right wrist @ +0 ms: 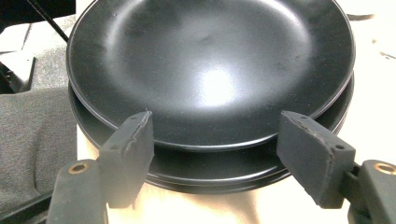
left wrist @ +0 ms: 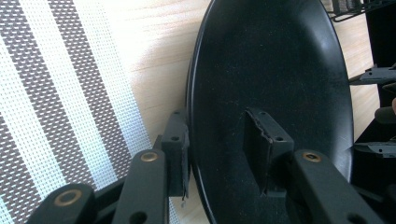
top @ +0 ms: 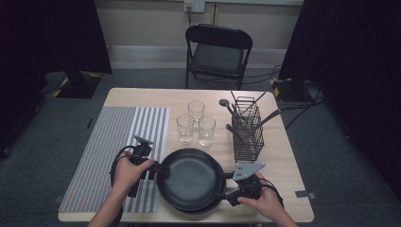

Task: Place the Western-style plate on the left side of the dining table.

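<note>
Matte black top plate (right wrist: 210,65), glossy highlight, left hand-held gripper (left wrist: 219,158) clamped on its rim.

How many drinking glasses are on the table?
3, clustered behind the black plates: one at the back, one front left, one front right. None seems hidden.

No legible text, label, brand or number anywhere — not on the black plates (top: 191,179), not on the glasses (top: 196,124).
</note>
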Demonstrator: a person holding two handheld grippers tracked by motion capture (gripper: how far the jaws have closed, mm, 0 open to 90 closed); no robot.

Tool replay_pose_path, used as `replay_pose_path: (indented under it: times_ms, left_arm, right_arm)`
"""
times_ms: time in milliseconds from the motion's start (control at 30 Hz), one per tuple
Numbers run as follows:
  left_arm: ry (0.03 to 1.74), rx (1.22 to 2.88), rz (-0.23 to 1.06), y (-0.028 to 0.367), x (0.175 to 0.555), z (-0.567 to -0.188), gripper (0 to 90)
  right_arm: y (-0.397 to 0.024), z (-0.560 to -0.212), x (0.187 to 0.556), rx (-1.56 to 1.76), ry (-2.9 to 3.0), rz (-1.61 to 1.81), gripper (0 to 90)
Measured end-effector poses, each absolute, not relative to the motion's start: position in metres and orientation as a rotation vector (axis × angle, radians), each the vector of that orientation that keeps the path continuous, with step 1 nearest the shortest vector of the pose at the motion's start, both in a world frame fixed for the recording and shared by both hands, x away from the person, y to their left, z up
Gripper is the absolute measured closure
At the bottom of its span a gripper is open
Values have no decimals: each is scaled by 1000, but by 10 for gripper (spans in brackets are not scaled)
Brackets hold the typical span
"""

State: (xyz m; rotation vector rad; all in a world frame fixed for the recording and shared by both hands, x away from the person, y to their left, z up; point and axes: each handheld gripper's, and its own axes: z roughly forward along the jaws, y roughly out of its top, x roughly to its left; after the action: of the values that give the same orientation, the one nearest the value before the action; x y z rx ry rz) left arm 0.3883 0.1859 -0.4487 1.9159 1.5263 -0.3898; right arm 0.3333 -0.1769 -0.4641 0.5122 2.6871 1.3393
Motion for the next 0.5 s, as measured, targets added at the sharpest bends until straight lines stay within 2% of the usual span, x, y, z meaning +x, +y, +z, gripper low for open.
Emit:
replay_pose_path:
  times_ms: [500]
  left_arm:
    - [1532,1898,-398,188,389,-450,619]
  right_arm:
    - [-174,-465,335,514,2683,1346,260]
